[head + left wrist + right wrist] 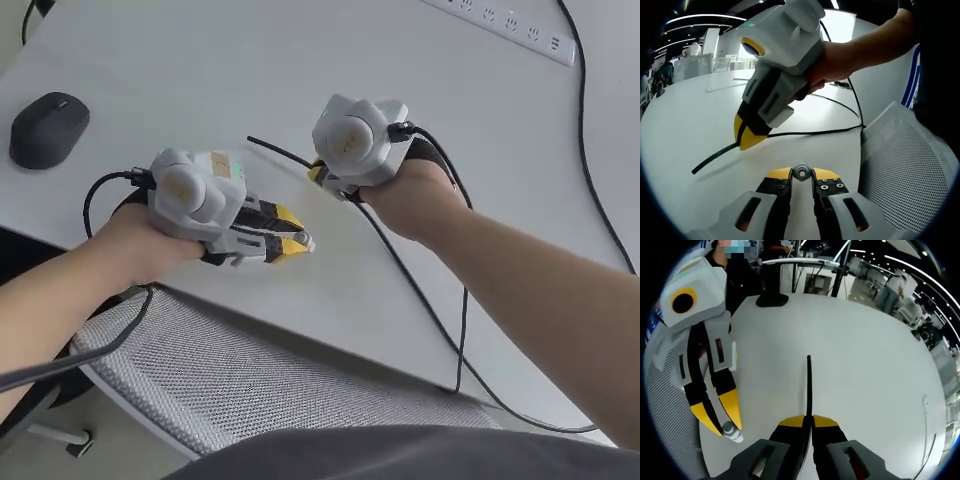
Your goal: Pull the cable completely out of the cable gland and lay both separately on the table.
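Clearly apart — left gripper (801, 173) pinches the gland (732, 431), right gripper (809, 419) the cable (809, 382).

Open table (300, 60) — mouse (48, 128) far left

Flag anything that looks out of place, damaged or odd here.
Nothing stands out. The cable gland sits pinched between the tips of the left gripper. The black cable sticks out from the shut right gripper, apart from the gland. No kink, fraying or other damage shows on either.
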The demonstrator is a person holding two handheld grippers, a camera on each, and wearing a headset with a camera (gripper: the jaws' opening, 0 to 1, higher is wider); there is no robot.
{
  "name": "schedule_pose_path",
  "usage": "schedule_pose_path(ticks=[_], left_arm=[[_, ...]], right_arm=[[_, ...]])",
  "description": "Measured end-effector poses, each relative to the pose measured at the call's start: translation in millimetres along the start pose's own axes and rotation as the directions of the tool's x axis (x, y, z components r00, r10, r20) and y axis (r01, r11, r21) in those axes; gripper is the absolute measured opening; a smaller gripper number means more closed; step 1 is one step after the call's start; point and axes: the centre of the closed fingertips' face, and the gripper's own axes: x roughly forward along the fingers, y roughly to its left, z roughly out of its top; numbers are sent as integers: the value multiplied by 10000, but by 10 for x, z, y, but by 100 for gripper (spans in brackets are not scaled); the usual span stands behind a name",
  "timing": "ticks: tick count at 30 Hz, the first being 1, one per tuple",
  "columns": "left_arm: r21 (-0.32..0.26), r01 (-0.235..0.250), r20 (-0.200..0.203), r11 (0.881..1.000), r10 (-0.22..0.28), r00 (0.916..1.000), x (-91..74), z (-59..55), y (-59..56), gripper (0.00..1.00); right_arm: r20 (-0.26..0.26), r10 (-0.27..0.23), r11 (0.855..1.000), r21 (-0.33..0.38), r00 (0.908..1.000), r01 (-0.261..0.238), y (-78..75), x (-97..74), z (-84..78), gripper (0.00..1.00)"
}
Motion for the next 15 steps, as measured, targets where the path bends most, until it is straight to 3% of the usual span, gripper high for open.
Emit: schedule_pose_path(ticks=[15], left_arm=[[-9, -124, -147, 9999, 124, 9998, -80, -98, 68, 16]], right_arm=[[-113, 296, 9991, 306, 9995, -292, 32, 102, -40, 0]])
